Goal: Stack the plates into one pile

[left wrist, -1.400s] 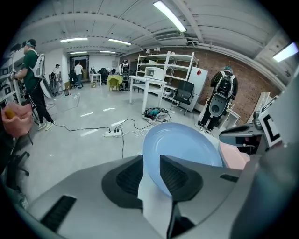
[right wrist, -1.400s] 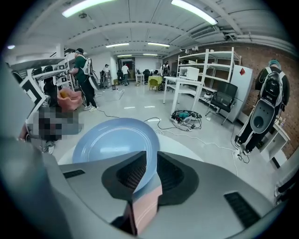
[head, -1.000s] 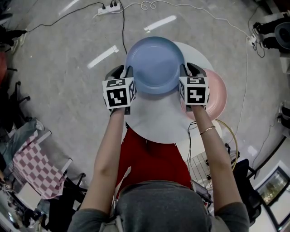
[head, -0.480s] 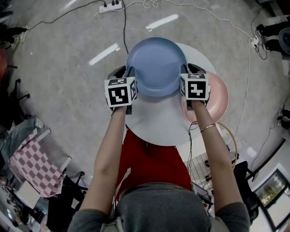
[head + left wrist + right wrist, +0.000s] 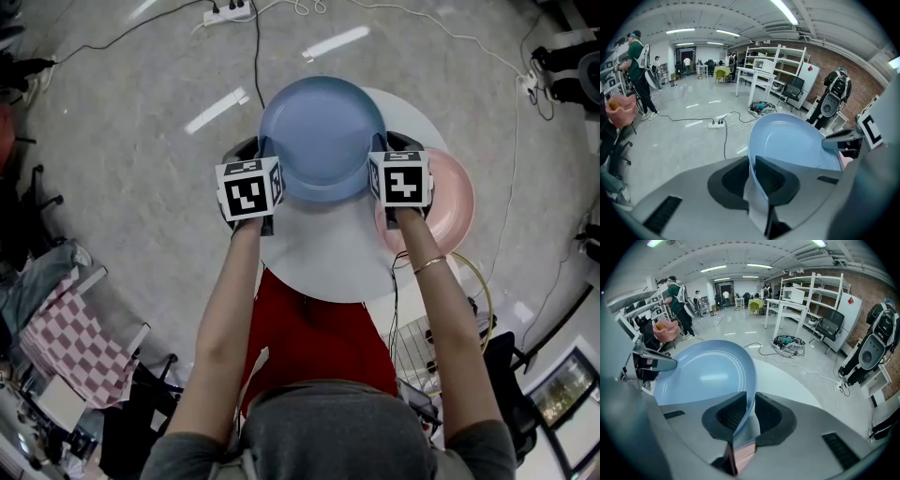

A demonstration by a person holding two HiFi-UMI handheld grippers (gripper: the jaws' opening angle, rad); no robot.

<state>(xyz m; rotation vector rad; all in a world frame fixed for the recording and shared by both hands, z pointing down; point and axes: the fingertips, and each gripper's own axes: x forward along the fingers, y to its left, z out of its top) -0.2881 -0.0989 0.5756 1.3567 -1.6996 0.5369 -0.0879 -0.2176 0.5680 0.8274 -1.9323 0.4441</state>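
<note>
Blue plate (image 5: 322, 139): round, shallow, pale blue; over far half of white table (image 5: 328, 258).
Left gripper (image 5: 262, 150): jaws had just been closing, narrow, clamped on its left rim.
Right gripper (image 5: 385, 147): clamped on right rim.
Pink plate (image 5: 455, 202): on table, right.

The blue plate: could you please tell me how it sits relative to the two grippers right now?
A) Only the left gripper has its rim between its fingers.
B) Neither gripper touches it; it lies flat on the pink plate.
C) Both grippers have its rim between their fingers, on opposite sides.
C: the blue plate has its rim between the fingers of the left gripper, which have just been closing onto it, and of the right gripper on the opposite side.
</note>
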